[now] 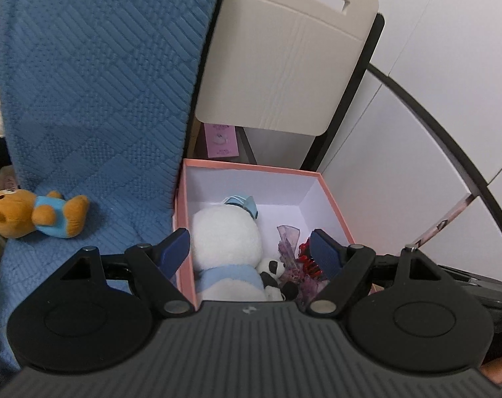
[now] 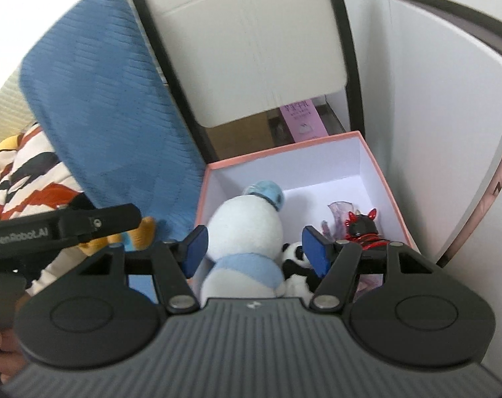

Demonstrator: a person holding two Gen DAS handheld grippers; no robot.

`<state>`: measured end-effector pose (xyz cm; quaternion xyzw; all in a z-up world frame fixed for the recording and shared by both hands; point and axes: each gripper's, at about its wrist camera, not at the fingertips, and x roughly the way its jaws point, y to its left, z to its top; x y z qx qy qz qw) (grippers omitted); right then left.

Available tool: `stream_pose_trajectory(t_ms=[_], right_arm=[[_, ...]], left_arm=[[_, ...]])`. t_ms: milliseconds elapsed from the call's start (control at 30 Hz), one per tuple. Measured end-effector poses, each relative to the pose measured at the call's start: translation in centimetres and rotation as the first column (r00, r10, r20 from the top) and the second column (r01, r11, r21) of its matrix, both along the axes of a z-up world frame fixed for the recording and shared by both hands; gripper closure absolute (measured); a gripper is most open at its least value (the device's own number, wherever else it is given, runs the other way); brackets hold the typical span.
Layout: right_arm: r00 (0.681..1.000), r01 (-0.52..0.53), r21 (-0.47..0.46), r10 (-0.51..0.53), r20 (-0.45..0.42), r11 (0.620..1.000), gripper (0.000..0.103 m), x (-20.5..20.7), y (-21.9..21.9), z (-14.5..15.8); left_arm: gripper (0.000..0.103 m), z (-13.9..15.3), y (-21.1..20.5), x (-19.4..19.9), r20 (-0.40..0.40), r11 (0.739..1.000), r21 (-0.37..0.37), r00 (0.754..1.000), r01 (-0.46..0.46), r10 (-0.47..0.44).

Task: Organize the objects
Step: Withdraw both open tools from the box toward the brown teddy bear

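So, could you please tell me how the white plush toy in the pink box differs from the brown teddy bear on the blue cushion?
The white plush toy sits inside the pink box; the brown teddy bear lies outside it on the blue cushion. The white toy looks bulkier than the bear. It wears a pale blue scarf and hat, the bear a blue shirt. Both are soft toys, and neither is gripped.

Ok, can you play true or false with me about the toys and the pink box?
1. The white plush toy lies inside the pink box. True.
2. The brown teddy bear is in the box too. False: it lies on the blue blanket, outside the box.
3. A little panda sits beside the white plush. True.
4. The left tongs squeeze the white plush. False: they are open, holding nothing.
5. The box has a lid on. False: it is open on top.
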<state>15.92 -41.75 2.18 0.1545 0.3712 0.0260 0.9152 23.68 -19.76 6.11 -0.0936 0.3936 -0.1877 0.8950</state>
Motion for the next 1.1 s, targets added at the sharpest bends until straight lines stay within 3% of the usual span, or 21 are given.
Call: stream_pose_trajectory(t_ms=[233,567,1100], right_arm=[[0.999,-0.047,-0.021,0.047,0.02,0.999,0.038,-2.9,4.1,1.7],[0.991,-0.112,-0.03,0.113,0.066,0.993,0.038,-7.1,9.8,3.2],[0.981,-0.178,-0.028,0.18,0.066,0.984,0.038,-10.4,17.6,1.2]], left_arm=[[0.02,1.6,4.2,-3.7,0.036,1.0,-0.011,0.999,-0.027,0.027],[0.02,1.5,10.2,-8.6,0.054,0.998,-0.025,0.997,-0.06,0.062],[0.02,-0.8,17.7,-13.2,0.06,0.986,-0.03,0.984,-0.165,0.166]])
